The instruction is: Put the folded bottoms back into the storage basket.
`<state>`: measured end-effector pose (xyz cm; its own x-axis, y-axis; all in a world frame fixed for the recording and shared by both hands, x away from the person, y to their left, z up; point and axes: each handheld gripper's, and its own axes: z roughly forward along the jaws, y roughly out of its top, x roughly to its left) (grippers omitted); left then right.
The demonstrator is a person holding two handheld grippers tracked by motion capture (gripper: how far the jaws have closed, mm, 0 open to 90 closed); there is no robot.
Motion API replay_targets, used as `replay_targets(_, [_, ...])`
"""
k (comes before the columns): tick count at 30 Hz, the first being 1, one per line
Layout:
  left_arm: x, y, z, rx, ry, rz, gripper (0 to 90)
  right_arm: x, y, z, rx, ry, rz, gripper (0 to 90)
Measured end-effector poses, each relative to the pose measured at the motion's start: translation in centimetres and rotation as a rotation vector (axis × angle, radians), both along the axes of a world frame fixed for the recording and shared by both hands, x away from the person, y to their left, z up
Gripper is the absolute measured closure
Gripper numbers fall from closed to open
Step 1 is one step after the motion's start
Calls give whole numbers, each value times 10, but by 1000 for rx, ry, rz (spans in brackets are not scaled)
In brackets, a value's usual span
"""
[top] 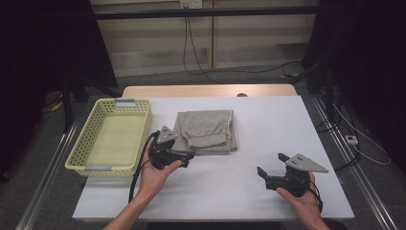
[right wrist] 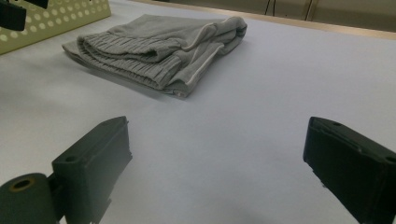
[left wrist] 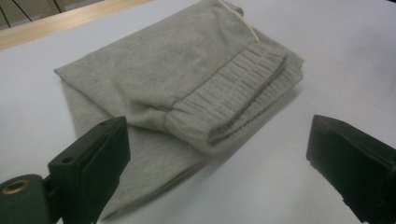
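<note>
At far left of the high view, a pale yellow perforated basket (top: 111, 138) stands on the white tabletop (top: 268, 143), its long side running away from the person. Just to its right, the left gripper (top: 187, 158), held in the person's left hand (top: 155, 175), sits at the near left corner of the folded grey trousers (top: 207, 130). The left gripper view shows its two black fingers (left wrist: 91, 161) spread wide apart and holding nothing, the left one in front of the folded edge of the cloth, the right one over bare tabletop; whether either touches the cloth cannot be told. The trousers lie flat near the tabletop's centre, just beside the basket without touching it, with the ribbed elastic waistband (left wrist: 233, 100) folded on top and turned toward the person. Farther right, well apart from the trousers, the right gripper (top: 272, 165) is held in the right hand (top: 302, 201) near the front edge of the tabletop. In the right gripper view its fingers (right wrist: 93, 163) likewise stand wide apart and empty above the bare surface, pointed toward the trousers and the basket corner beyond.
</note>
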<state>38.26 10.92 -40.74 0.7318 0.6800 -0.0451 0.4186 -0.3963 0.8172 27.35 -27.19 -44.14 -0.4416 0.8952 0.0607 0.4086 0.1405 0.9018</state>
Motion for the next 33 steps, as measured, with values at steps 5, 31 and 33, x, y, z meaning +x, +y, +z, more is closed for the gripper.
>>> replay_targets(5, [7,-11,11,9,-12,-2,66,0,0,0,0,0,3,72])
replay_targets(31, [61,-19,10,-4,89,120,76,0,0,0,4,4,17,72])
replay_targets(33, [67,-18,10,24,75,129,76,0,0,0,7,6,17,72])
